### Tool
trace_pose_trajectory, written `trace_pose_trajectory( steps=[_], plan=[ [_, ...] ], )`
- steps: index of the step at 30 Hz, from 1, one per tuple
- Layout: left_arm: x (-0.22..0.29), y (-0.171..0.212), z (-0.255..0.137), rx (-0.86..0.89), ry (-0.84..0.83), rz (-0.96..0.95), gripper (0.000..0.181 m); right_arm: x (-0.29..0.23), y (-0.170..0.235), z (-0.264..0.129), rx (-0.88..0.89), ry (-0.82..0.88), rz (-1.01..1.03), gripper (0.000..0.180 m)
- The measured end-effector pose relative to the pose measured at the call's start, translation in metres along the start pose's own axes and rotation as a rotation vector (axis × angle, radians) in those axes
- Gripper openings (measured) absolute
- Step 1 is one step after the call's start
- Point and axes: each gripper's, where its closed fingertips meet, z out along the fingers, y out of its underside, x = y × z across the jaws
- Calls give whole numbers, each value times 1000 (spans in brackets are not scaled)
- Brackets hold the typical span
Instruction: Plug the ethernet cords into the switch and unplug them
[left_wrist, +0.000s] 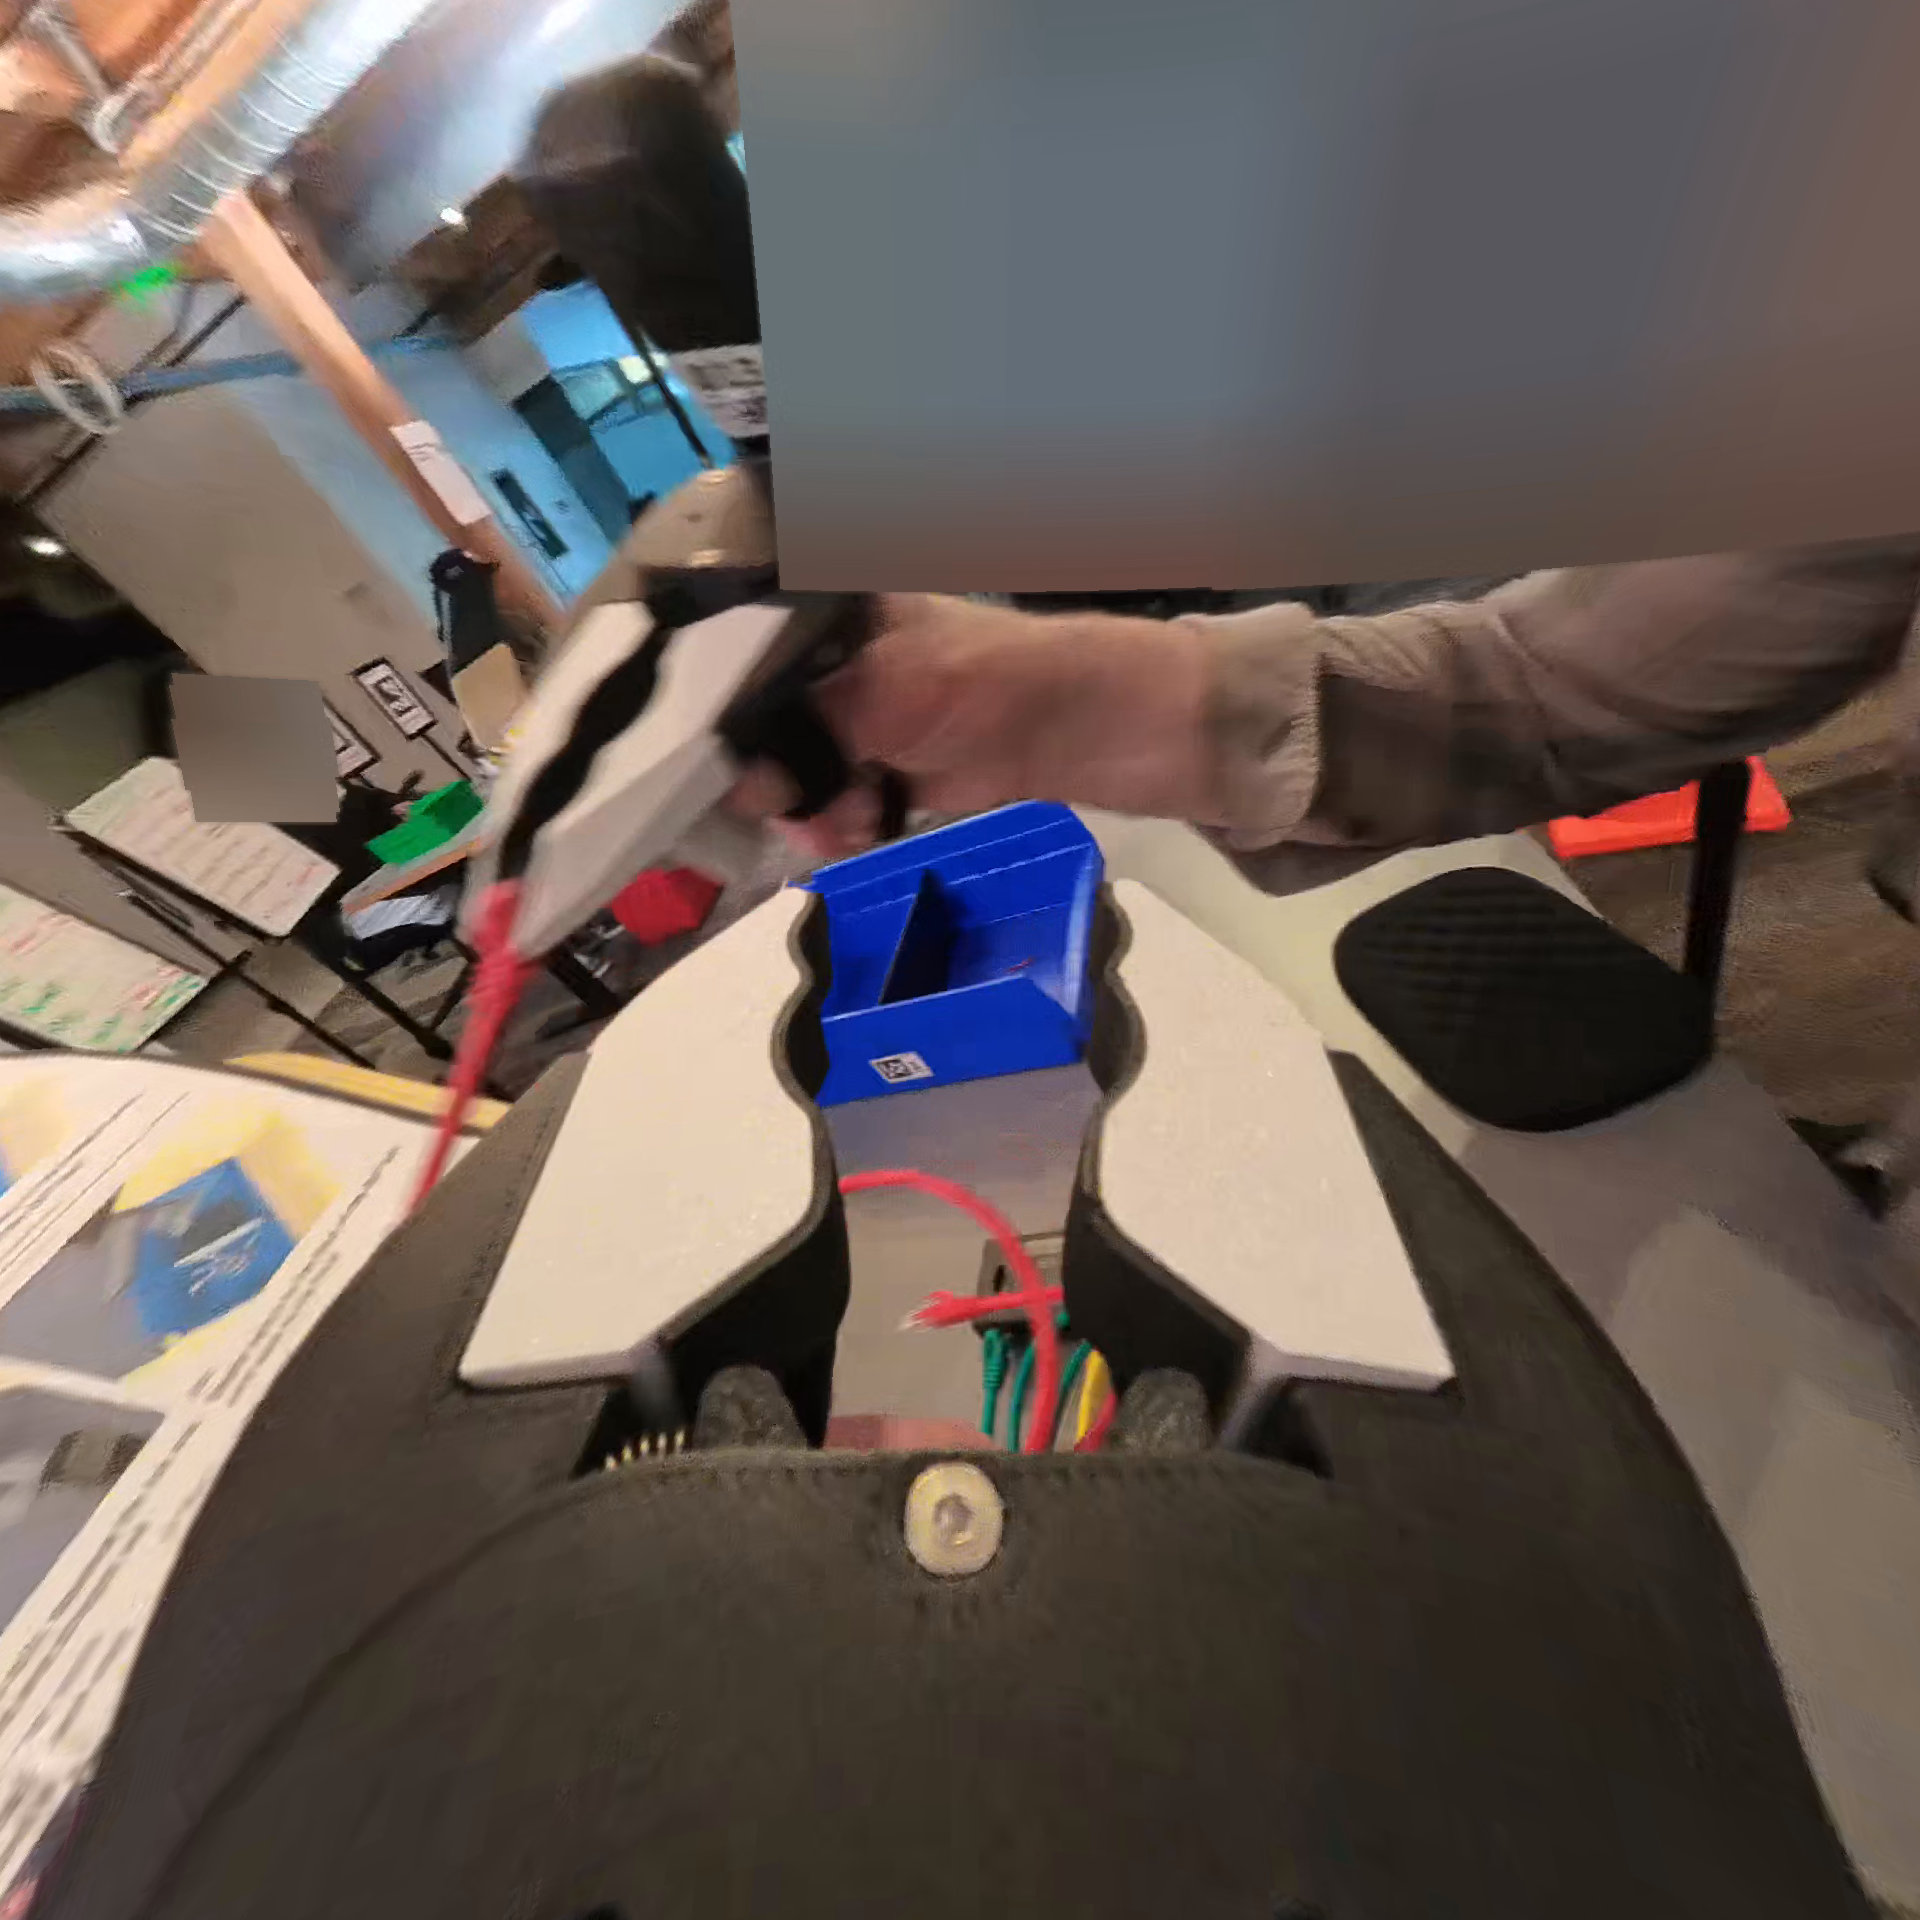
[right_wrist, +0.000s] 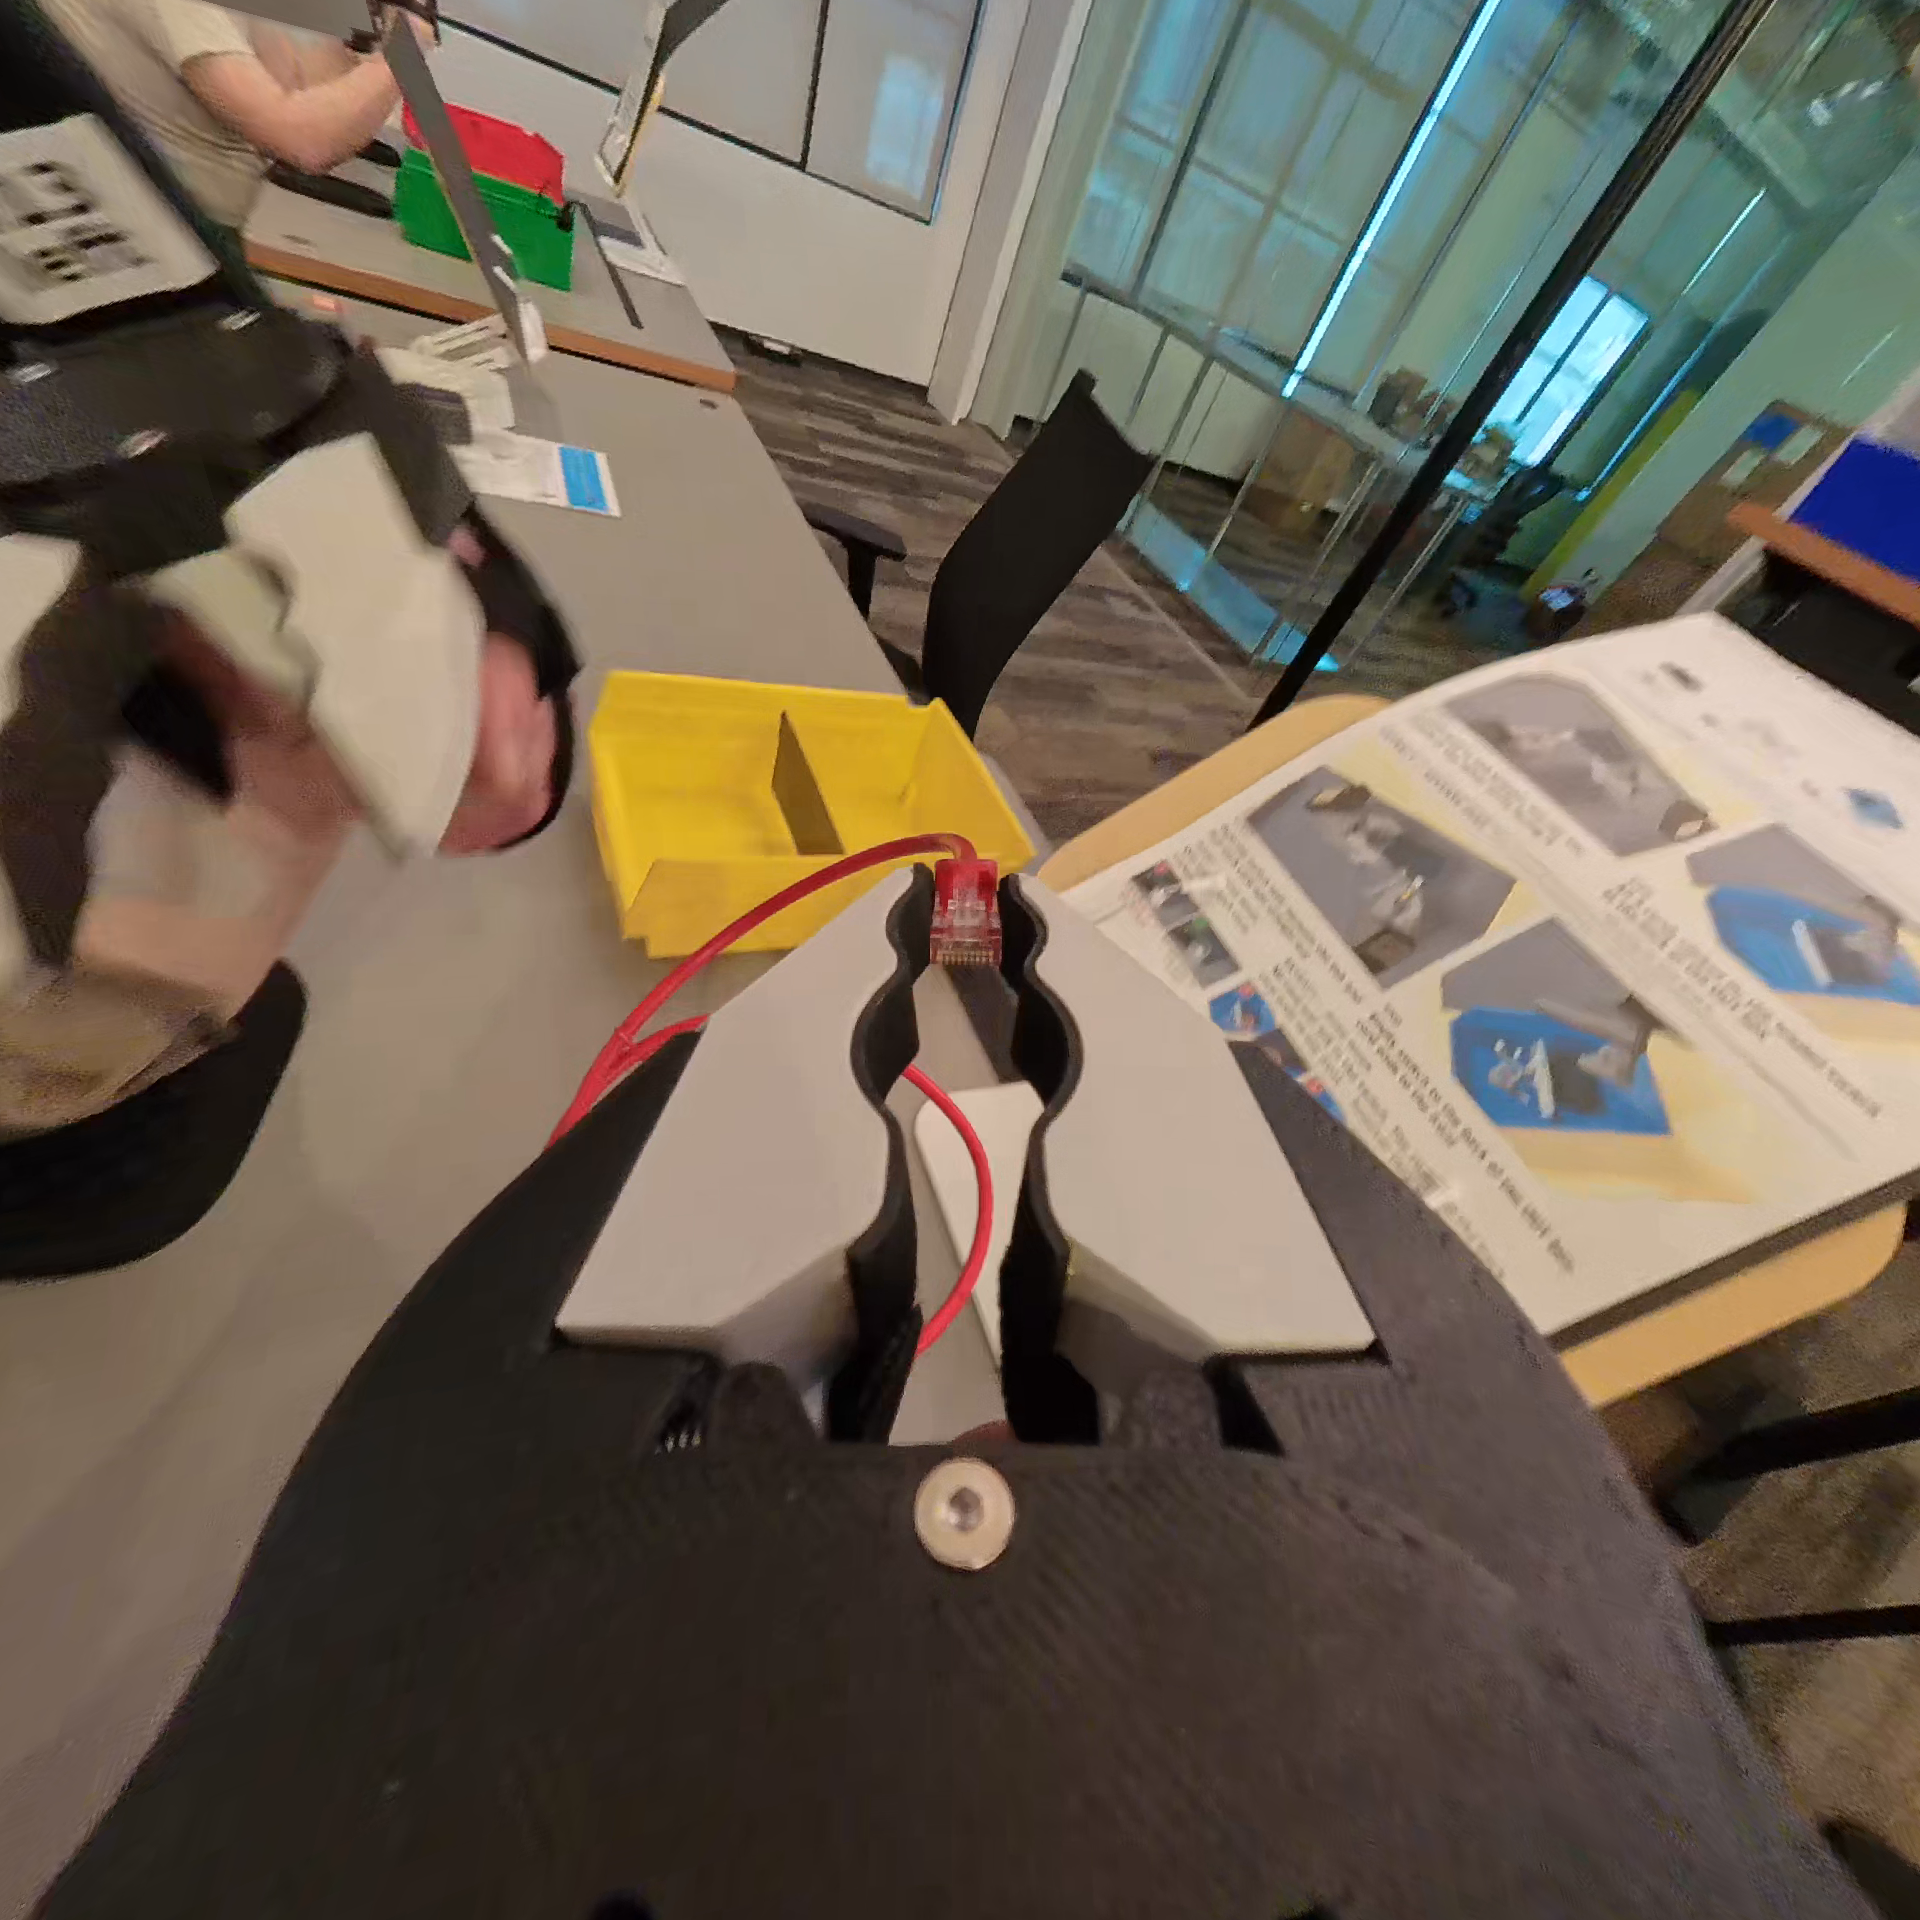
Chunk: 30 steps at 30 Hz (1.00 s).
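Observation:
My right gripper (right_wrist: 966, 894) is shut on the red ethernet plug (right_wrist: 966, 914), held up above the grey table (right_wrist: 436, 1039). Its red cord (right_wrist: 769, 914) loops down and back under the fingers. In the left wrist view the right gripper (left_wrist: 509, 914) shows raised at the left, with the red cord (left_wrist: 468, 1060) hanging from it. My left gripper (left_wrist: 956, 914) is open and empty above the table. Between its fingers lie the small dark switch (left_wrist: 1013, 1262), another red plug (left_wrist: 940, 1311), green cords (left_wrist: 997, 1371) and a yellow cord (left_wrist: 1091, 1387). The left gripper (right_wrist: 312, 665) is blurred in the right wrist view.
A blue bin (left_wrist: 956, 987) stands beyond the switch. A yellow bin (right_wrist: 790, 810) sits on the table ahead of my right gripper. A printed sheet (right_wrist: 1558, 935) lies on a side table. Black chairs (left_wrist: 1517, 997) (right_wrist: 1018, 561) stand by the table edge.

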Motion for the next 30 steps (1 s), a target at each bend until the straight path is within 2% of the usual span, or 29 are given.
trace_pose_trajectory(
  steps=[3,6,8,10,12,14,17,19,23,26,28,30],
  plan=[
    [2,13,29,-84,-6,-58,54,1,-27,21,37,17,-32,10],
    [-31,31,52,-49,-103,-288,65,4,-56,22,97,76,-65,11],
    [-63,36,46,76,-195,-489,76,5,-66,12,139,96,-51,11],
    [-85,28,31,264,-219,-625,90,3,-63,-1,155,110,-52,11],
    [-106,20,7,493,-227,-769,91,-3,-55,-13,182,97,-32,11],
    [-122,25,-10,624,-224,-879,91,-10,-42,-22,197,86,-13,11],
    [-138,41,-24,745,-233,-1006,86,-17,-17,-30,192,102,20,10],
    [-143,49,-27,775,-245,-1044,75,-16,-3,-37,190,125,46,10],
    [-161,74,-54,853,-444,-1056,46,-10,15,-59,237,147,112,11],
    [-169,88,-66,859,-513,-1070,42,-16,27,-71,224,126,116,10],
    [-171,91,-73,871,-514,-1055,30,-23,32,-80,229,109,100,10],
    [-170,92,-67,847,-477,-1069,35,-27,38,-83,207,105,84,10]
  ],
)
